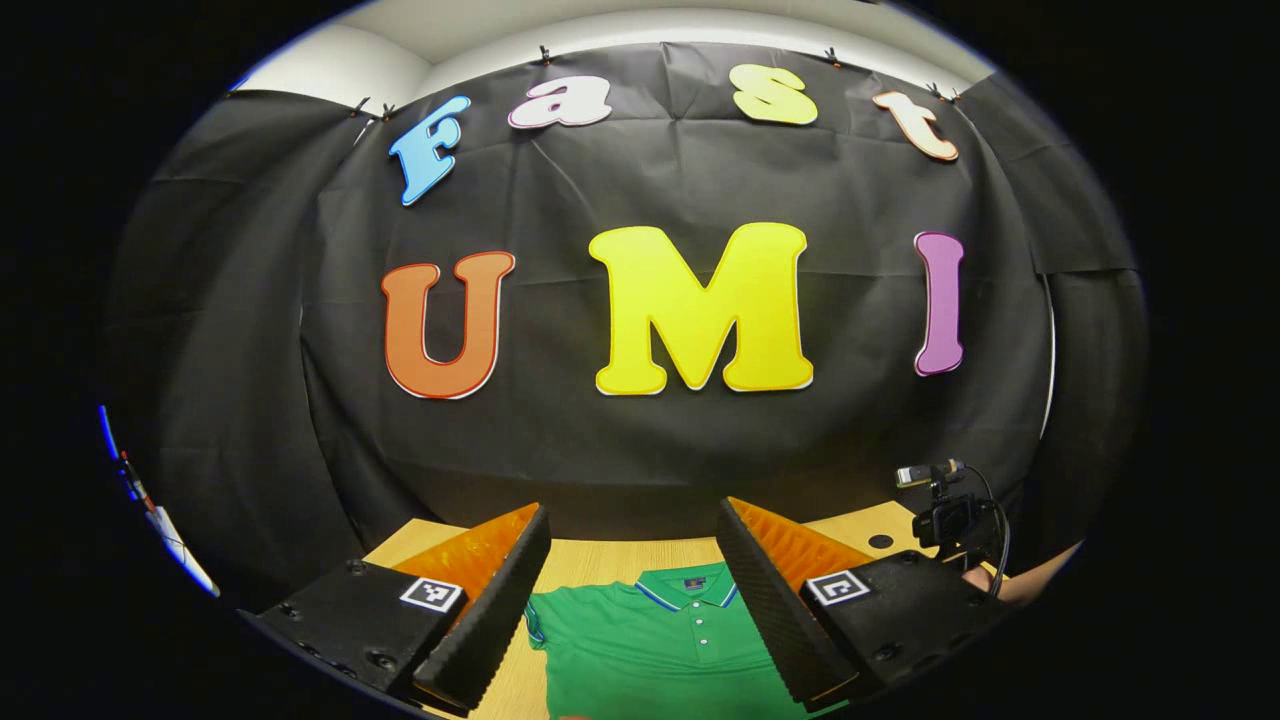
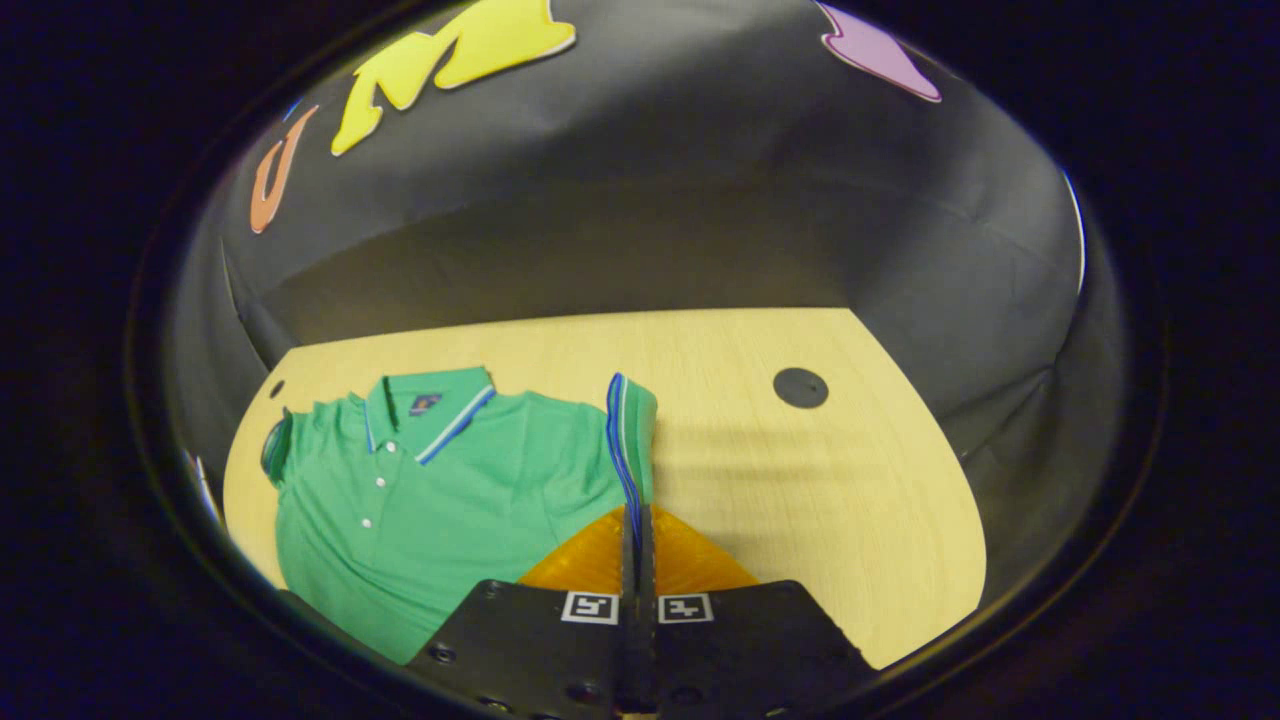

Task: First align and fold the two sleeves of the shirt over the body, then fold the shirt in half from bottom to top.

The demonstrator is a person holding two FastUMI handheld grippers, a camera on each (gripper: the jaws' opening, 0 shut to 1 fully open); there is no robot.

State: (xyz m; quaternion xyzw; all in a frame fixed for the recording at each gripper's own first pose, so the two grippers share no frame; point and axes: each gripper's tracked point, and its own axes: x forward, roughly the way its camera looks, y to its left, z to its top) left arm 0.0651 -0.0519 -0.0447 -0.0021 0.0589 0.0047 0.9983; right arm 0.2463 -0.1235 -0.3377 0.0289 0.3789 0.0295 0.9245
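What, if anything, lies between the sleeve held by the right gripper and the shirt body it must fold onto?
Nothing visible does. The right gripper is shut on the sleeve, lifted at the edge of the green polo shirt; the shirt front beside it is bare fabric and buttons.

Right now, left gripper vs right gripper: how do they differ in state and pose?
The left gripper is open, jaws spread wide, with nothing between them; the right gripper is shut on the sleeve of the green polo shirt. The left gripper sits high, facing the booth wall with the shirt's collar below; the right gripper looks down at the wooden table, the sleeve's striped cuff lifted. Both are over the shirt.
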